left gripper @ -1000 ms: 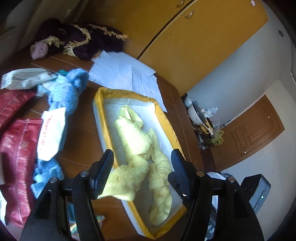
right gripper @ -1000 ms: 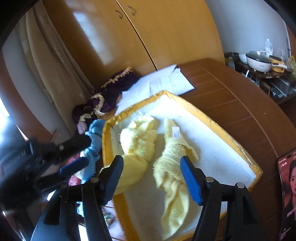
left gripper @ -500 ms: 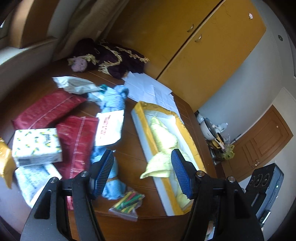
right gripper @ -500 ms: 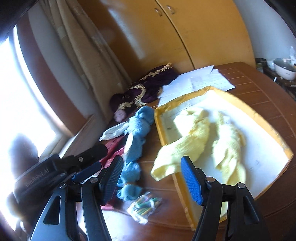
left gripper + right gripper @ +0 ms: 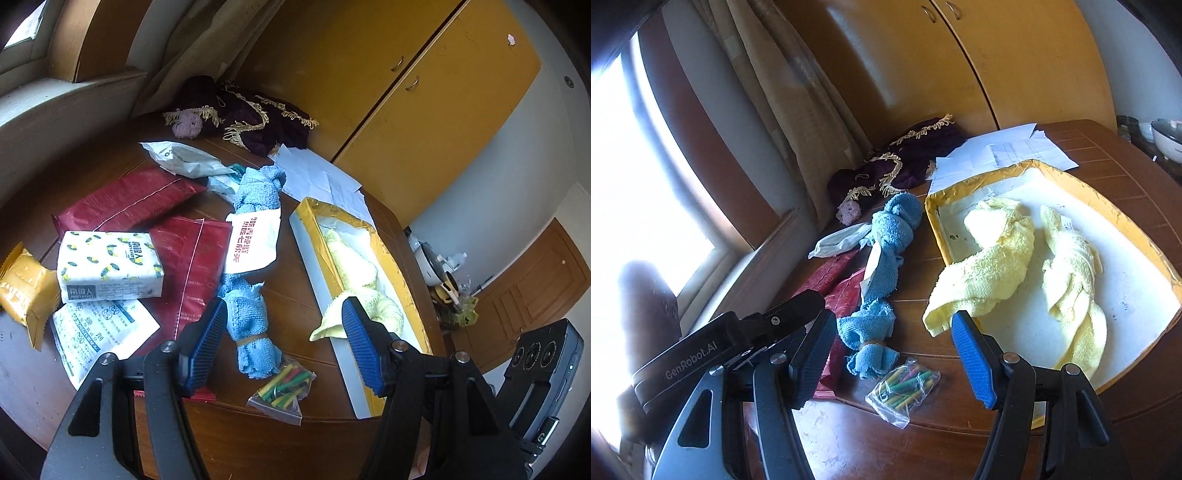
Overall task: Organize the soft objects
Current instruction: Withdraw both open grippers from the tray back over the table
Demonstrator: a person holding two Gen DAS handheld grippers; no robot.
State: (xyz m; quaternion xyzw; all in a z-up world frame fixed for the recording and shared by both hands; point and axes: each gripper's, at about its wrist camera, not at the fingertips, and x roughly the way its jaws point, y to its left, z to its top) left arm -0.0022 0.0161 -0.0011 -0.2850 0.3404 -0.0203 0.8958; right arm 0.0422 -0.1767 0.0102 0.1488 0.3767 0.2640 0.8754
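Note:
A yellow-rimmed white tray [image 5: 317, 266] [image 5: 1137, 236] on the brown table holds two yellow towels [image 5: 354, 266]. One yellow towel [image 5: 993, 266] hangs over the tray's near rim; the other [image 5: 1071, 269] lies twisted inside. A long blue towel [image 5: 255, 195] [image 5: 890, 236], tied with bands, stretches across the table left of the tray, a white label over its middle. My left gripper [image 5: 280, 345] is open and empty above the blue towel's near end. My right gripper [image 5: 897, 360] is open too, holding nothing, above that same end.
Red packets [image 5: 129, 201], a tissue pack [image 5: 110, 264], an orange snack bag [image 5: 26, 291] and white packets [image 5: 184, 158] crowd the table's left. A small bag of coloured bands [image 5: 282, 387] [image 5: 905, 386] lies near the front edge. Purple fringed cloth [image 5: 255, 114] and papers [image 5: 1001, 155] sit at the back.
Both grippers have pulled back from over the tray and swung left, so the blue towel and the left clutter now fill the views. A yellow towel now drapes over the tray's rim.

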